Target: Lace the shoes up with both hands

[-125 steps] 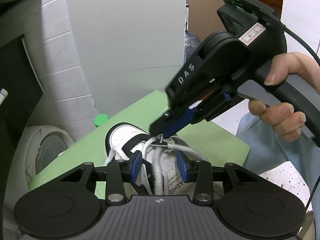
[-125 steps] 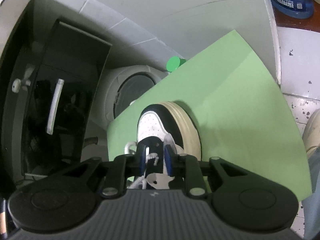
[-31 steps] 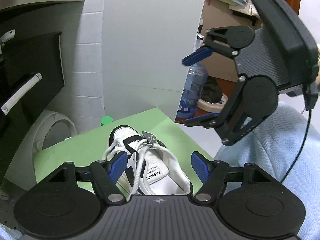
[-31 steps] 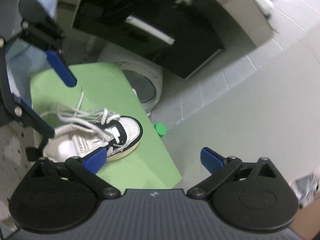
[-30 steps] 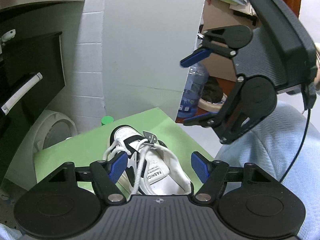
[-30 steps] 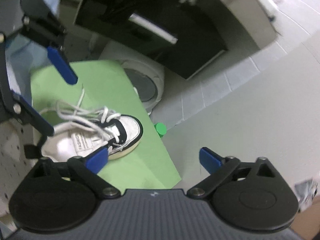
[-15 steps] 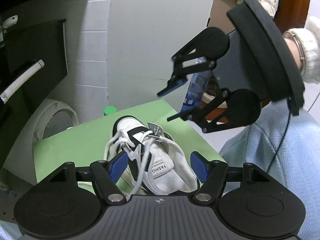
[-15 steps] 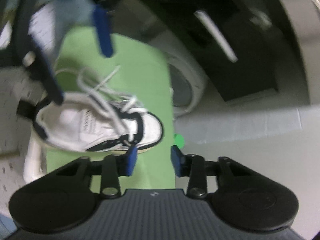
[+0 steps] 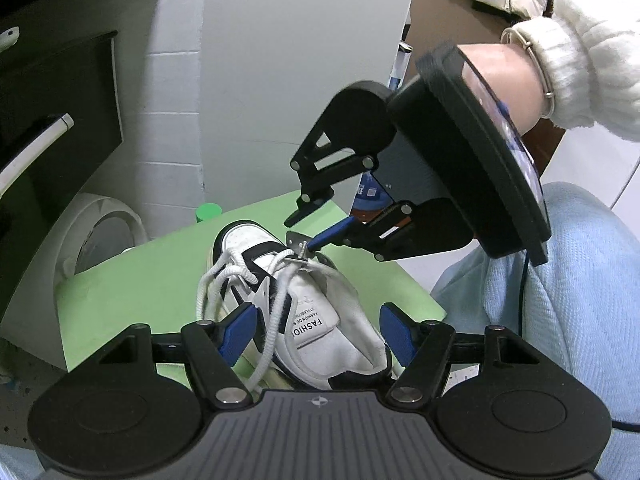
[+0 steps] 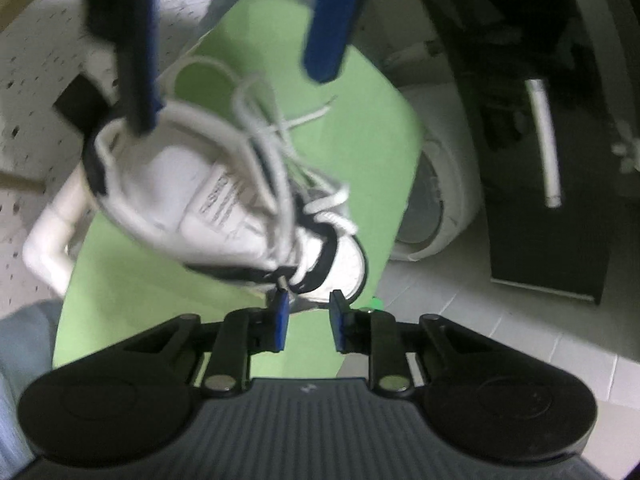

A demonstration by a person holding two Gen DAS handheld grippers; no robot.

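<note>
Right gripper (image 9: 306, 230): fingers parted, empty, tips just at the metal lace tag (image 9: 297, 241) on the shoe's tongue. Left gripper (image 9: 318, 330): spread wide, empty, straddling the heel. The shoe (image 9: 304, 300) lies on the green mat (image 9: 132, 288), laces (image 9: 224, 276) loose in tangled loops. The right wrist view is blurred; contact is uncertain. Risk: closing off-centre pinches the tag or tongue, not lace, and drags the unheld shoe.

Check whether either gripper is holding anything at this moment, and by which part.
Nothing is held. The left gripper is open around the shoe's heel end; the right gripper is open beside the lace near a metal tag.
</note>
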